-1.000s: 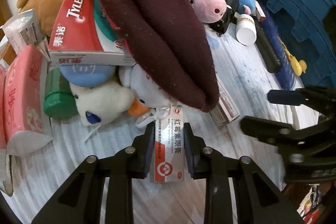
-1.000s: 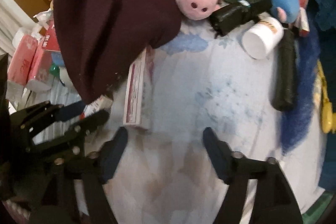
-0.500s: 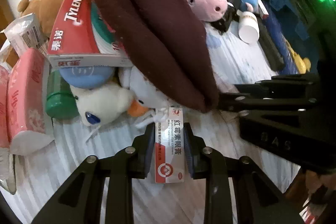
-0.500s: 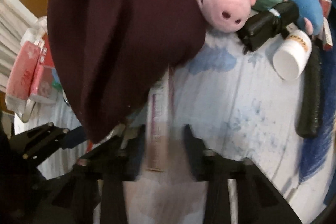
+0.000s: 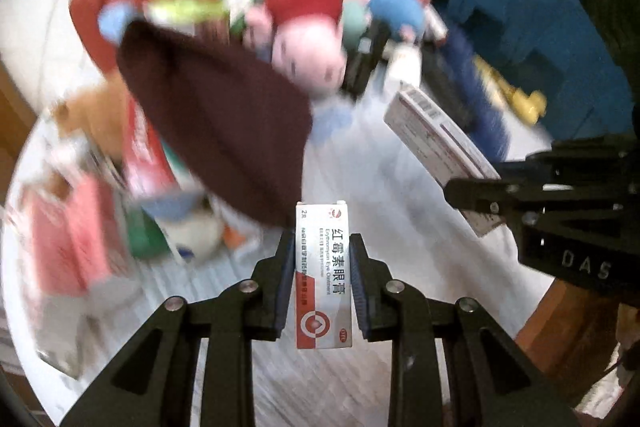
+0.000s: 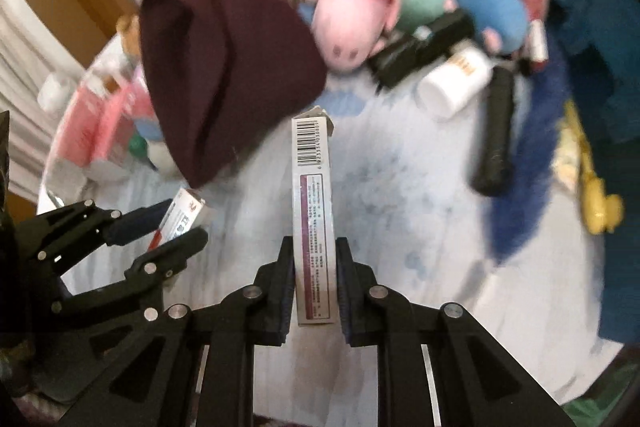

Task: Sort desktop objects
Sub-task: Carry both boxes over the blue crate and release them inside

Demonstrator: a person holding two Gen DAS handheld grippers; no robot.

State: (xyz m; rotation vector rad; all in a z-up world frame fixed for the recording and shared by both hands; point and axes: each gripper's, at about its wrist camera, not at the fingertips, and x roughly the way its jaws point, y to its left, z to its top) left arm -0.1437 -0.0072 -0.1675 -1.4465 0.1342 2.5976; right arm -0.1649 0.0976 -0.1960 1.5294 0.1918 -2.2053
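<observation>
The eye ointment box (image 5: 323,275) sits squeezed in the left gripper (image 5: 322,283), up off the cloth (image 6: 400,227). The right gripper (image 6: 314,283) pinches a long box (image 6: 313,223), its end hidden between the pads. Farther off, the hat (image 6: 224,75) and pig toy (image 6: 356,15) are blurry.

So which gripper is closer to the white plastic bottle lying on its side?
Right. The right gripper, shut on a long barcoded box, is nearer the white plastic bottle; the left gripper is farther off.
</observation>
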